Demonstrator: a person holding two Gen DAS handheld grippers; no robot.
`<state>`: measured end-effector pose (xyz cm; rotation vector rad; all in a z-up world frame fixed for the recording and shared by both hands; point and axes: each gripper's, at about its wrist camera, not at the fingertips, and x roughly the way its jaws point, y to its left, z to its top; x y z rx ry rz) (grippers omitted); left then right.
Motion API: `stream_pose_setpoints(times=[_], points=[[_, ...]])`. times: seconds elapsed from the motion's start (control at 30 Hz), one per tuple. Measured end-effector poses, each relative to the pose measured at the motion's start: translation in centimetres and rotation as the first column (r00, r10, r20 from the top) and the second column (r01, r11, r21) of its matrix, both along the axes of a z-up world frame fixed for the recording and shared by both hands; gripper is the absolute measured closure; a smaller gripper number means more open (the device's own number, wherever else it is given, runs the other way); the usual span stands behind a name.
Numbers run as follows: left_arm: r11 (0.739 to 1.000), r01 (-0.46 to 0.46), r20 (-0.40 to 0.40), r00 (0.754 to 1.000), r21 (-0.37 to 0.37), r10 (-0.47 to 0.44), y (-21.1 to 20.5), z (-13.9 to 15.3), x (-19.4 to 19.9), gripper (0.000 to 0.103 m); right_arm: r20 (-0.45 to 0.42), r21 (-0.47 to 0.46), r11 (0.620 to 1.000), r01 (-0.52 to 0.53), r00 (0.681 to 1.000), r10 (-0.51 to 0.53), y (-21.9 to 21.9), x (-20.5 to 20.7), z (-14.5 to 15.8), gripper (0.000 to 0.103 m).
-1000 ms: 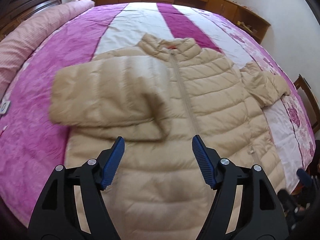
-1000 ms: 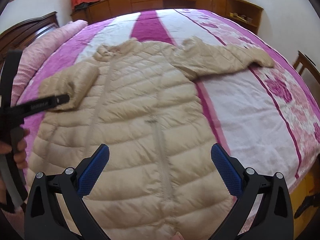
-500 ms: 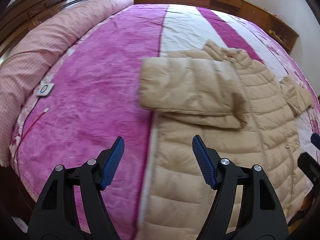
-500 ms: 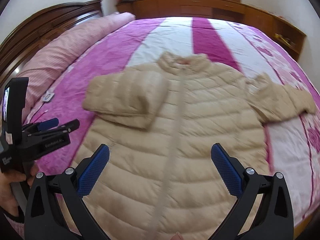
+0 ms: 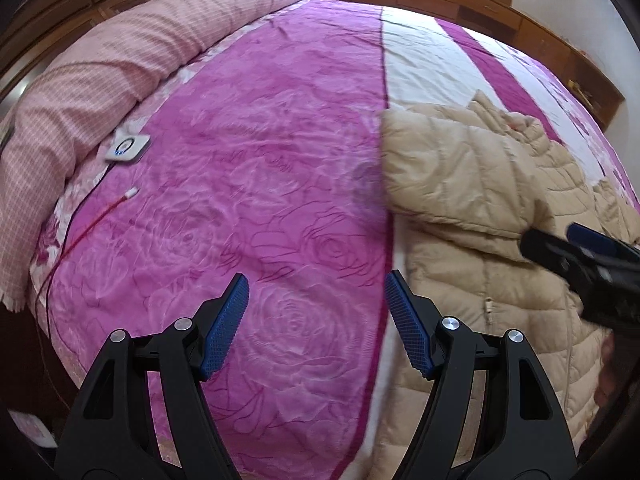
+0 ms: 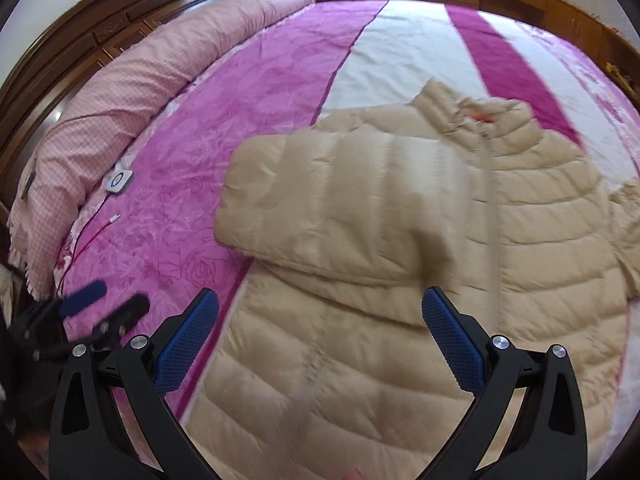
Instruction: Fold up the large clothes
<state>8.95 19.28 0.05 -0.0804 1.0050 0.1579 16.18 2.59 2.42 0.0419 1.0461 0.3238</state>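
Your left gripper (image 5: 316, 328) and right gripper (image 6: 320, 340) both stand apart and empty, because the beige quilted puffer jacket (image 6: 400, 280) lies on the right of the pink rose-patterned bedspread (image 5: 240, 200) with its left sleeve (image 6: 340, 208) already folded across the chest.

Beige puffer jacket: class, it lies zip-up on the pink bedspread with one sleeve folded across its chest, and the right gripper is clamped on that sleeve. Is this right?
Not quite. The right gripper is open and holds nothing, as the right wrist view shows. The rest stands: the jacket lies zip-up on the bedspread, one sleeve folded across its chest.
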Motion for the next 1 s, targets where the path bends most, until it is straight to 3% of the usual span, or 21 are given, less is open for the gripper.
stream_pose_setpoints(times=[0.2,0.4,0.5,0.53,0.57,0.7,0.83,1.0], points=[[1.0,-0.017,-0.019,1.0,0.007,0.017,1.5,-1.3,0.1,0.032,-0.075,0.015,1.0,-0.02,0.997,0.021,3.4,2.9,-1.6,0.005],[0.999,-0.039,-0.029,0.999,-0.023,0.038,2.2,-2.3,0.7,0.032,-0.077,-0.032,0.999,-0.023,0.997,0.02,5.3,4.9,-3.1,0.005],[0.999,-0.042,-0.045,0.998,-0.034,0.04,2.2,-2.9,0.9,0.032,-0.087,-0.077,0.997,0.007,0.996,-0.014,5.2,5.9,-4.3,0.018],[0.999,-0.036,-0.05,0.998,-0.038,0.035,2.1,-3.1,1.0,0.032,-0.089,-0.087,0.996,0.015,0.996,-0.022,5.0,6.0,-4.5,0.033],[0.999,-0.033,-0.05,0.998,-0.036,0.031,2.0,-3.1,1.0,0.032,-0.09,-0.099,0.995,0.024,0.995,-0.033,4.8,6.1,-4.8,0.041],[0.999,-0.027,-0.049,0.998,-0.027,0.026,1.6,-3.2,1.2,0.032,-0.112,-0.073,0.997,0.029,0.993,-0.037,3.5,6.1,-5.4,0.06],[0.999,-0.017,-0.047,0.999,-0.037,0.016,0.9,-3.0,1.3,0.032,-0.101,-0.066,0.998,0.019,0.995,-0.025,2.3,5.4,-5.0,0.087],[0.999,0.024,-0.027,0.999,-0.038,-0.025,-1.0,-2.1,1.4,0.032,-0.056,-0.066,0.997,0.027,0.998,-0.031,-0.4,3.9,-3.1,0.094]])
